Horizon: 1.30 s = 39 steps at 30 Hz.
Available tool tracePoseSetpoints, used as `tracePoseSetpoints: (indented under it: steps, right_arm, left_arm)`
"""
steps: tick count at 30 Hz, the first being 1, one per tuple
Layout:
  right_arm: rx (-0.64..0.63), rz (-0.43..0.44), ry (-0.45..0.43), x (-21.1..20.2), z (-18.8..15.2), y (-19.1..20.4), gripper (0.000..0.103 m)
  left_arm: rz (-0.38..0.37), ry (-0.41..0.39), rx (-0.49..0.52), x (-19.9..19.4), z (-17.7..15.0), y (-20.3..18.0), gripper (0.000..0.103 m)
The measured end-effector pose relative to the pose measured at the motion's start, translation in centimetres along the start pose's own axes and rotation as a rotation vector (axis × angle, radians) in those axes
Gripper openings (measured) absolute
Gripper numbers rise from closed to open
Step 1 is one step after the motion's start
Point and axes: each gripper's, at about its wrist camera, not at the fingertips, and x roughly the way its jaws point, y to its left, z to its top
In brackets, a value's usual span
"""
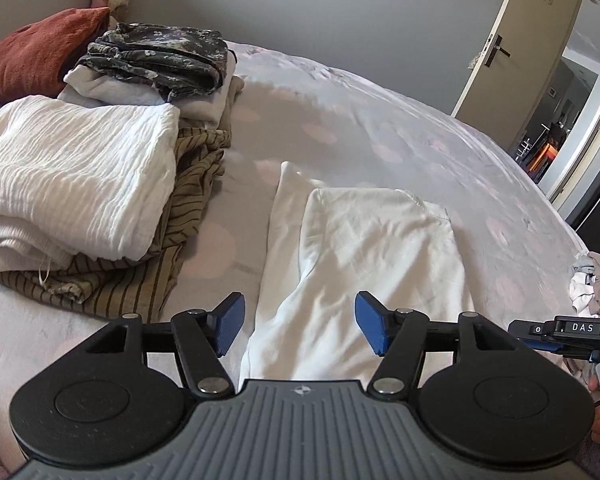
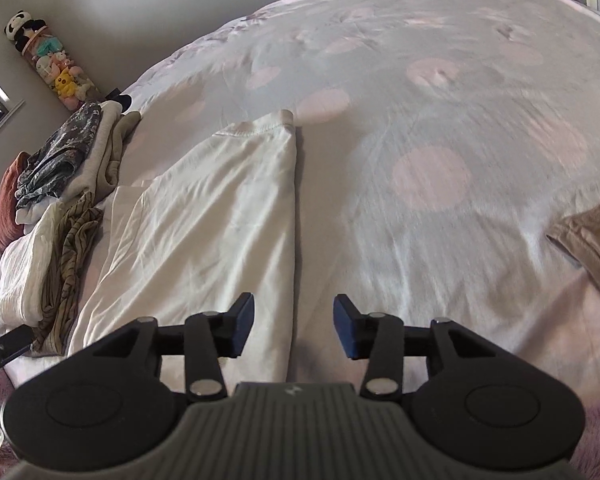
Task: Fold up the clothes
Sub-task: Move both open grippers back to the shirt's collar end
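Bed (image 2: 440,80) spread ahead of all fingers. Stack of folded clothes (image 1: 80,168) left of left gripper (image 1: 300,326). White garment (image 1: 364,256), lengthwise layered, below both spread, empty grippers; right gripper (image 2: 294,330) over its right edge. Unfolded beige garment (image 2: 592,248) farther right. No containers visible. Crosswise folds seemingly outstanding.

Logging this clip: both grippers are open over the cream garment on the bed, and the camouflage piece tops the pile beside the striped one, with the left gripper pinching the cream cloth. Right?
One thing is off: the left gripper pinches nothing. The left wrist view shows its jaws apart above the cream garment. The rest holds: the right gripper is open too, and the camouflage piece tops the pile beside the striped one on the bed.
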Motion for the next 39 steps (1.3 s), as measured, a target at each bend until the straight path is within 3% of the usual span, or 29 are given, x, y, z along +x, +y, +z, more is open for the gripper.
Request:
tracePoseSetpoints:
  steps: [16, 32, 39]
  right_arm:
    - [-0.063, -0.042, 0.004, 2.9, 2.2, 0.4, 0.050]
    - [-0.071, -0.020, 0.030, 8.0, 5.0, 0.2, 0.051]
    - [-0.076, 0.004, 0.026, 10.7, 7.0, 0.1, 0.065]
  left_arm:
    - [-0.041, 0.054, 0.008, 6.1, 2.5, 0.6, 0.064]
    - [-0.081, 0.111, 0.000, 13.9, 4.7, 2.1, 0.071]
    - [-0.112, 0.161, 0.036, 18.0, 6.1, 1.9, 0.071]
